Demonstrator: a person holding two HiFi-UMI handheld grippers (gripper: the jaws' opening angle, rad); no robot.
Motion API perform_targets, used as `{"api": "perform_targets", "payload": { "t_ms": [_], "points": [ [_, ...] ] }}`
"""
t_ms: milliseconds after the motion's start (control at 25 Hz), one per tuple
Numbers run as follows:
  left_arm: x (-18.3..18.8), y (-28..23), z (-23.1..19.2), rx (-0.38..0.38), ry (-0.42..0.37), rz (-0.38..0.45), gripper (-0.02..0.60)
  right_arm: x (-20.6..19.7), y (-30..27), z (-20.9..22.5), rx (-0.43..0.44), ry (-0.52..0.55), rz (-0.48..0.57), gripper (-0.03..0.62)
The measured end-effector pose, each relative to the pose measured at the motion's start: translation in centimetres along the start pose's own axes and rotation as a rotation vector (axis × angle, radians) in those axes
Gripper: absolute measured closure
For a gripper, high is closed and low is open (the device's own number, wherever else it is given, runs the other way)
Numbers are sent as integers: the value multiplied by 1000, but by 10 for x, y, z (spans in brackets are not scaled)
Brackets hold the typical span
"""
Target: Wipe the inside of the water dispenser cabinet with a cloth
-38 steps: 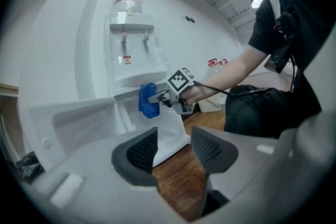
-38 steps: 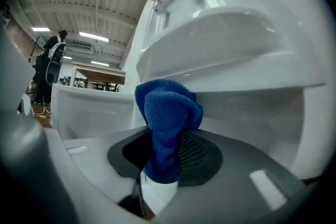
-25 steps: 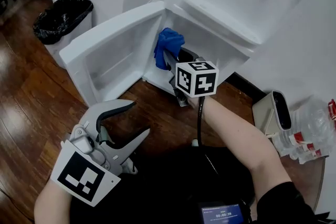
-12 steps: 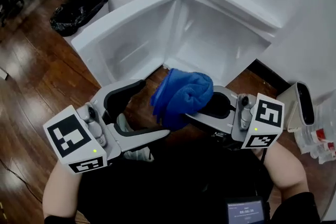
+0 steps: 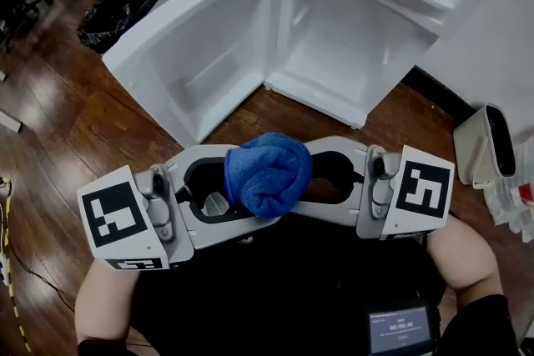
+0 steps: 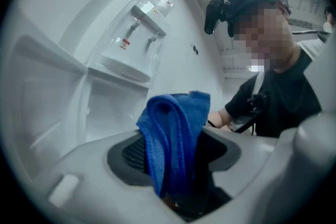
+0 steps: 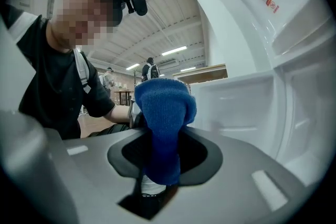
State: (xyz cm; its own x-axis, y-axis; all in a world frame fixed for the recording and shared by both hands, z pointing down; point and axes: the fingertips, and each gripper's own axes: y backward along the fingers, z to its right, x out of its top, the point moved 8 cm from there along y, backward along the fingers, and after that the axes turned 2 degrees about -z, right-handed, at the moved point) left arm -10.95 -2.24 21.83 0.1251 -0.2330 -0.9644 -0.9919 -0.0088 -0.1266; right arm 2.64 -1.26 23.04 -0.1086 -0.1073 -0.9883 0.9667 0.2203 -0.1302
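A bunched blue cloth (image 5: 267,173) sits between my two grippers, which point at each other low in the head view. My right gripper (image 5: 292,189) is shut on the blue cloth (image 7: 160,123), pinching its lower part. My left gripper (image 5: 247,203) has just been closing its jaws with the cloth (image 6: 176,139) between them, and they press on it. Behind them the white water dispenser's cabinet (image 5: 355,37) stands open, and its door (image 5: 188,54) is swung out to the left. Neither gripper touches the cabinet.
A bin lined with a black bag (image 5: 121,8) stands on the wooden floor at the upper left. A beige device (image 5: 488,150) and clear plastic bottles (image 5: 521,200) are at the right edge. A small screen (image 5: 400,331) hangs at the person's waist.
My right gripper pulled the cloth out of the cabinet and back toward the person's body. My left gripper swung in from the lower left, opened, and closed around the cloth.
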Motion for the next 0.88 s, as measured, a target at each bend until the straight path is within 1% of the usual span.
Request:
{"api": "perform_targets", "payload": {
  "t_ms": [80, 160, 320, 400, 480, 520, 640, 720, 800, 880],
  "points": [
    [1, 0, 1, -8, 2, 12, 345, 0, 3, 4, 8, 5, 18, 467],
    [3, 3, 1, -24, 10, 30, 359, 2, 4, 4, 32, -43, 33, 465],
    [13, 13, -1, -32, 30, 108, 407, 8, 14, 9, 96, -127, 76, 431],
    [18, 21, -4, -20, 34, 143, 410, 11, 24, 16, 99, -152, 98, 431],
    [22, 28, -9, 5, 29, 164, 410, 14, 35, 25, 65, -171, 131, 433],
    [23, 30, -11, 29, 18, 167, 410, 15, 41, 32, 28, -176, 157, 441],
    [22, 33, -20, 147, -20, 137, 410, 19, 56, 52, -111, -217, 247, 480],
    [16, 34, -27, 205, -8, 107, 410, 18, 61, 59, -168, -226, 270, 487],
    [12, 34, -31, 221, 10, 85, 410, 15, 63, 61, -197, -217, 255, 502],
    [10, 33, -32, 215, 15, 73, 410, 13, 61, 60, -203, -208, 232, 502]
  ]
}}
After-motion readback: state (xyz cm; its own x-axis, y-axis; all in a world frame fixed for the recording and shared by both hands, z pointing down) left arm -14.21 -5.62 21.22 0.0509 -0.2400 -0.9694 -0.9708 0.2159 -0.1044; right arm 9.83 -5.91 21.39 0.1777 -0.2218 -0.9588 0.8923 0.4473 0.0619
